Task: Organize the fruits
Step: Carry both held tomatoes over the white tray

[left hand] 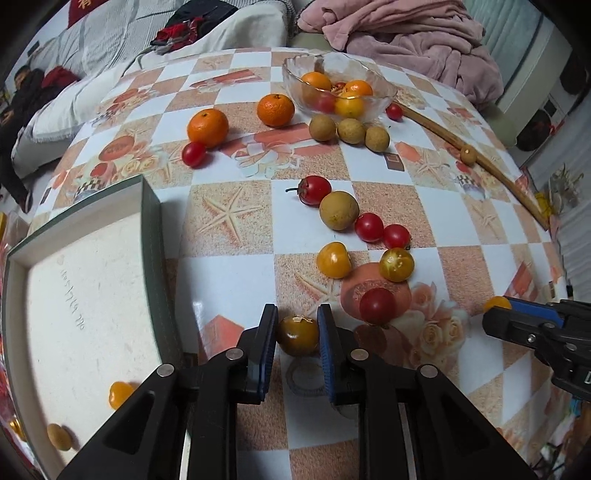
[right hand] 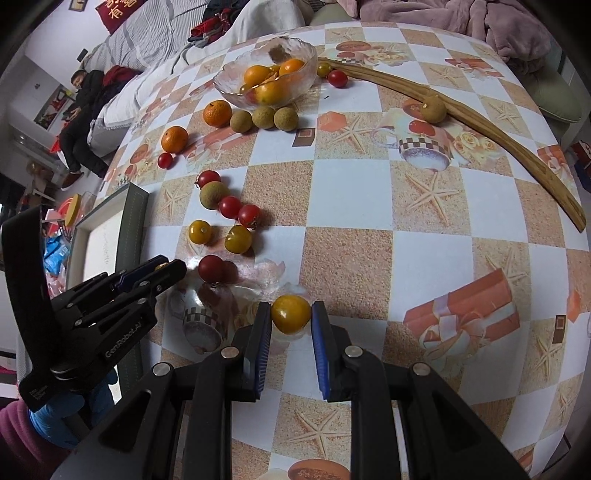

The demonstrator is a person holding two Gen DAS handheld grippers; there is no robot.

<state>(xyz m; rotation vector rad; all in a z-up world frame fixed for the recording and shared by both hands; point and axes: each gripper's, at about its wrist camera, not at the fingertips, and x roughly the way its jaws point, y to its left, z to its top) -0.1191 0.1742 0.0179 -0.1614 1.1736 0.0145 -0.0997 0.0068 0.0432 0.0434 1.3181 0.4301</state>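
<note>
My left gripper (left hand: pixel 297 334) is shut on a dark yellow cherry tomato (left hand: pixel 297 336) just above the table. My right gripper (right hand: pixel 291 315) is shut on a yellow cherry tomato (right hand: pixel 290 314) near the table surface; it shows at the right edge of the left wrist view (left hand: pixel 517 317). Loose red and yellow tomatoes (left hand: pixel 376 305), longans (left hand: pixel 339 210) and two mandarins (left hand: pixel 207 127) lie scattered on the patterned tablecloth. A glass bowl (left hand: pixel 376 75) at the back holds more fruit. A shallow white tray (left hand: pixel 85 295) at the left holds a yellow tomato (left hand: pixel 119 394) and a longan (left hand: pixel 59 436).
A long curved wooden stick (right hand: pixel 480 122) lies across the right back of the table with a longan (right hand: pixel 434 108) against it. Pink blankets (left hand: pixel 406 33) and bedding lie behind the table. A person (right hand: pixel 81 122) sits at the far left.
</note>
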